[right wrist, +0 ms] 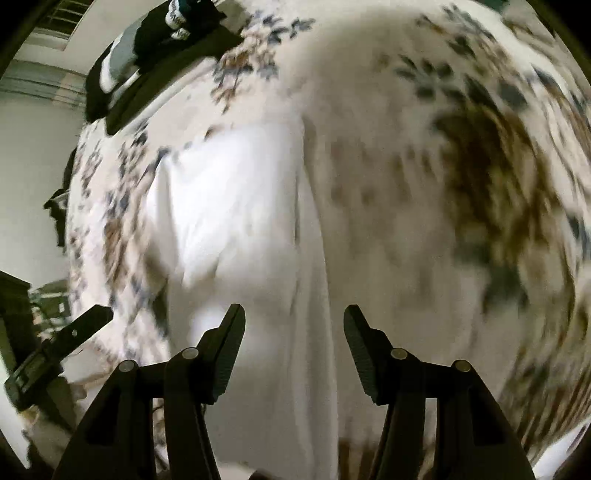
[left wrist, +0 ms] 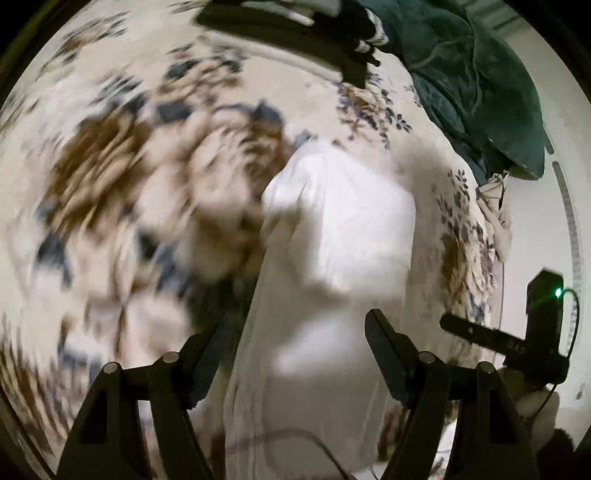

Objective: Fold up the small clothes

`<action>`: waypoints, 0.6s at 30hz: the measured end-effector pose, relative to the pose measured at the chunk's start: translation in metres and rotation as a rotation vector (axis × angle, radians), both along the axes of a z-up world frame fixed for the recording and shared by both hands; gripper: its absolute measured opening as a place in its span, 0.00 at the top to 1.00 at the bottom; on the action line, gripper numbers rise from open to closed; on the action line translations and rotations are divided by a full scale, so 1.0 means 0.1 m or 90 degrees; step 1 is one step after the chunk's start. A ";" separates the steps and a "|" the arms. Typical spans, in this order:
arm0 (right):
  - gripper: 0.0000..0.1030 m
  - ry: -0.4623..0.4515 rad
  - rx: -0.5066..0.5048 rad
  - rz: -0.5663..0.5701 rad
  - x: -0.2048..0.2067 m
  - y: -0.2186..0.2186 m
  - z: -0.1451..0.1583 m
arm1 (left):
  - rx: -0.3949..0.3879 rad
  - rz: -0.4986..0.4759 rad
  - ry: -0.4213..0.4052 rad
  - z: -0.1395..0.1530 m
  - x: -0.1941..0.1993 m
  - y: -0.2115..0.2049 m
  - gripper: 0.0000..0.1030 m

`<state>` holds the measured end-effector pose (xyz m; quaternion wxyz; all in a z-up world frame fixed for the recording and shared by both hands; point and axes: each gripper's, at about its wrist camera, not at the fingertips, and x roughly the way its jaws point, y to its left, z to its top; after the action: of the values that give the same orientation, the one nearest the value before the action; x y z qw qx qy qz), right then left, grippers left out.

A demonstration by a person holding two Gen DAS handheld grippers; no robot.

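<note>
A white garment point(left wrist: 332, 229) lies partly folded on a floral bedspread point(left wrist: 129, 166), its long end running down under my left gripper point(left wrist: 295, 332). That gripper hangs above the cloth, open, with the pads touching nothing. The right wrist view shows the same white garment point(right wrist: 229, 192) on the bedspread point(right wrist: 443, 166). My right gripper point(right wrist: 293, 325) is open over the garment's lower strip and holds nothing. Each gripper appears at the edge of the other's view: the right gripper point(left wrist: 517, 343) and the left gripper point(right wrist: 55, 354). Both pictures are blurred.
A dark green blanket point(left wrist: 480, 74) is bunched at the bed's far right corner. Beside it a pile of dark clothes point(left wrist: 295, 22) sits at the far edge, and the dark clothes point(right wrist: 159, 33) also show top left in the right wrist view. The bed's edge drops to a pale floor point(right wrist: 33, 177).
</note>
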<state>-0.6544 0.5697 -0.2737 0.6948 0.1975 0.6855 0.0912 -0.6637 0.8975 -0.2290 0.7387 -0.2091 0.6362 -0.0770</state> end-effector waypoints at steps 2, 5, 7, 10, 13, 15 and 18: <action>0.44 0.034 0.023 -0.002 -0.42 -0.06 0.02 | -0.008 0.018 0.028 -0.05 -0.31 0.06 0.27; 0.44 0.093 0.051 -0.009 -1.03 -0.10 -0.10 | -0.023 0.040 0.102 -0.37 -0.82 0.11 0.27; 0.44 0.134 0.061 -0.016 -1.37 -0.12 -0.30 | -0.033 0.044 0.151 -0.59 -1.09 0.11 0.27; 0.44 0.179 0.108 -0.046 -1.74 -0.13 -0.65 | -0.083 0.056 0.207 -0.98 -1.40 0.05 0.27; 0.44 0.190 0.150 -0.074 -1.92 -0.08 -0.94 | -0.117 0.065 0.232 -1.21 -1.57 -0.04 0.27; 0.44 0.192 0.176 -0.085 -1.97 -0.03 -1.10 | -0.115 0.053 0.226 -1.27 -1.61 -0.14 0.27; 0.44 0.191 0.193 -0.097 -1.96 0.07 -1.27 | -0.084 0.033 0.209 -1.27 -1.59 -0.27 0.28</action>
<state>-0.8509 0.5764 -0.4003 0.5522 0.3621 0.7429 0.1097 -0.8229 0.8702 -0.3560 0.6111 -0.2829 0.7364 -0.0643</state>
